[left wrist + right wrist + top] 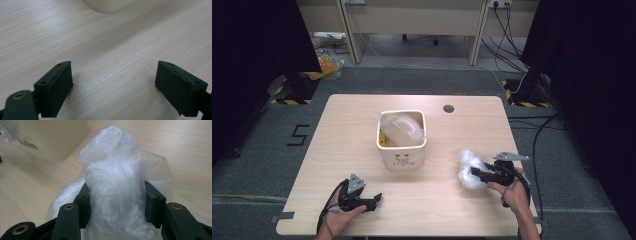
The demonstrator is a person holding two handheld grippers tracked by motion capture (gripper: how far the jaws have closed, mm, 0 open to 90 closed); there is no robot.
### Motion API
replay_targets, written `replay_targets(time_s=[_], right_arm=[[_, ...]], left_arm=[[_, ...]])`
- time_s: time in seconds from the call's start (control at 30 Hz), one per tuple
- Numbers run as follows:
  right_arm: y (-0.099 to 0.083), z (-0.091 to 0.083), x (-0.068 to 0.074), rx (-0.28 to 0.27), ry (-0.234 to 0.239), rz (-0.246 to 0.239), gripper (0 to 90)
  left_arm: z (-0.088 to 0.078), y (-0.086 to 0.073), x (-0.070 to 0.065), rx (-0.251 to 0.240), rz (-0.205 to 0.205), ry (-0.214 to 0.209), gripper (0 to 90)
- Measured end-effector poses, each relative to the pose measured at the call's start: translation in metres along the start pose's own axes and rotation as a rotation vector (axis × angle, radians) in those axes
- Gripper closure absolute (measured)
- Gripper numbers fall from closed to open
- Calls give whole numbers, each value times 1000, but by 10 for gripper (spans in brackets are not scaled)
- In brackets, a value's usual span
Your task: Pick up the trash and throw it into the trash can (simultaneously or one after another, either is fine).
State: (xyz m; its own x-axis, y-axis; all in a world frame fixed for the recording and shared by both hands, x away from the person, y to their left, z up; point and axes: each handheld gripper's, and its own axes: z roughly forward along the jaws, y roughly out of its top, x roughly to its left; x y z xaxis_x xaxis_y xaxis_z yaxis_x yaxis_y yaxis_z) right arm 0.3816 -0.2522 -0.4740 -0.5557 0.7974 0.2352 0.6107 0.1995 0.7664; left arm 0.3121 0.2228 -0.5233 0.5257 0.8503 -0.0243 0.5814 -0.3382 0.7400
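Observation:
A crumpled clear plastic bag (470, 168) lies bunched at the table's right side, and my right gripper (478, 173) is shut on it. In the right gripper view the plastic bag (117, 185) bulges up between the two black jaws, which press its sides. A cream square bin (402, 138) stands at the table's middle, holding clear plastic packaging (402, 129). My left gripper (376, 198) rests near the front left edge, open, pointing right. Bare wood lies between its jaws, and the left gripper (113, 80) holds nothing. The bin's base (110, 5) shows at the top of that view.
The light wooden table (362, 110) has a round cable hole (448, 108) at the back right. Beyond it are a desk, cables on grey carpet and dark curtains at both sides. Hazard-taped stands sit on the floor left and right.

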Motion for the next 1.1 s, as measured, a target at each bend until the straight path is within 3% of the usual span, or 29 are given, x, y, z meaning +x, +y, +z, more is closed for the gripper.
replay_targets(time_s=[0.23, 0.4, 0.83, 1.1], right_arm=[[19, -26, 7, -103, 24, -7, 524], [34, -35, 13, -147, 59, -9, 524], [96, -33, 48, -197, 176, -91, 525], [139, -19, 79, -183, 241, -150, 525]], left_arm=[[0, 0, 0, 0, 0, 0, 136], [0, 0, 0, 0, 0, 0, 135], [0, 0, 0, 0, 0, 1, 135], [0, 0, 0, -2, 1, 2, 135]])
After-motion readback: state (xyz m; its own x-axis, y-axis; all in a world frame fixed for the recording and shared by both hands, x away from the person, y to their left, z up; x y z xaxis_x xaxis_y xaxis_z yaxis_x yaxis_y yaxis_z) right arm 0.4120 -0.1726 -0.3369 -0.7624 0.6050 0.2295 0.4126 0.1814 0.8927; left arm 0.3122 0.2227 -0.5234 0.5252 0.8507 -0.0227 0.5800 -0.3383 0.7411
